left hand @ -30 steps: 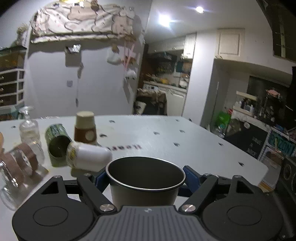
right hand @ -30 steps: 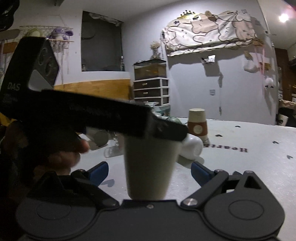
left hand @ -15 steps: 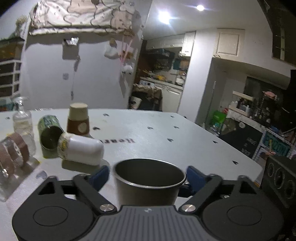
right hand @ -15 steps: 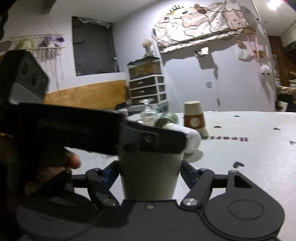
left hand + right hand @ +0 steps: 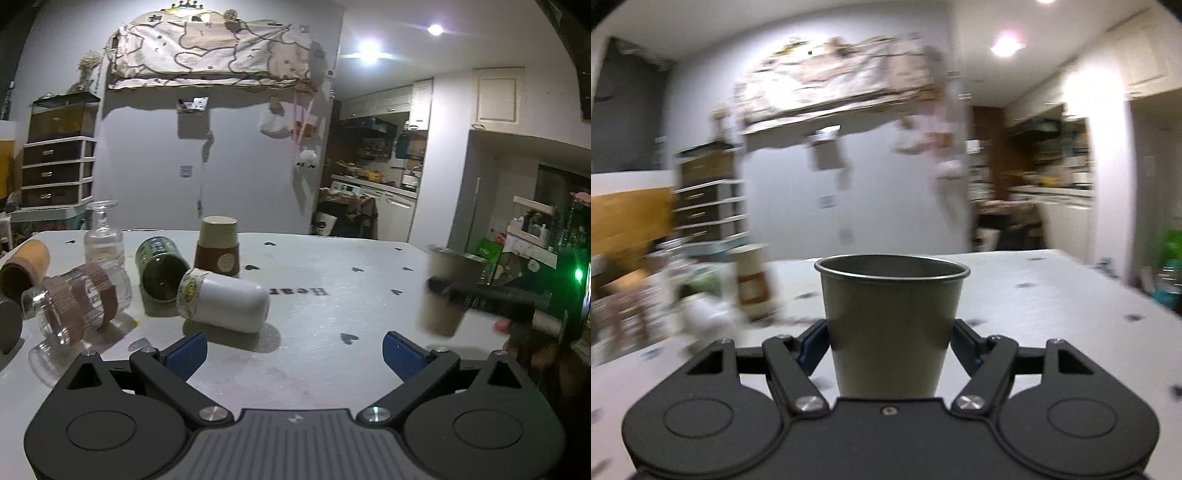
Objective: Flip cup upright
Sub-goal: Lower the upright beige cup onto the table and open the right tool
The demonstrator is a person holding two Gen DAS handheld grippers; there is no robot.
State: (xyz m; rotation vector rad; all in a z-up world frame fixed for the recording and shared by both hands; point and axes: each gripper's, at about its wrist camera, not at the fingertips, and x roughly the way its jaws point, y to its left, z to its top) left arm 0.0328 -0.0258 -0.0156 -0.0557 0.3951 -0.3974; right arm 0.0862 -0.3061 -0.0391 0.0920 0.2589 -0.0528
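- The metal cup stands mouth-up between the blue pads of the right gripper, which is clenched on its lower wall; the rim sits level in the right wrist view.
- In the left wrist view the same cup shows blurred at the far right, over the desk. Whether its base touches the desk I cannot tell.
- The left gripper is released, jaws wide apart with nothing between them, pointing at the bare middle of the desk.
- Judged from this, the flip itself looks done and setting down remains. To do it well: keep the rim level, lower straight until the base rests flat, then open the jaws evenly so neither pad drags the cup over.
- The bare patch ahead suits the placement; it lies well apart from the clutter on the left.
- That clutter includes a white cup on its side, a green can on its side, and an inverted paper cup.
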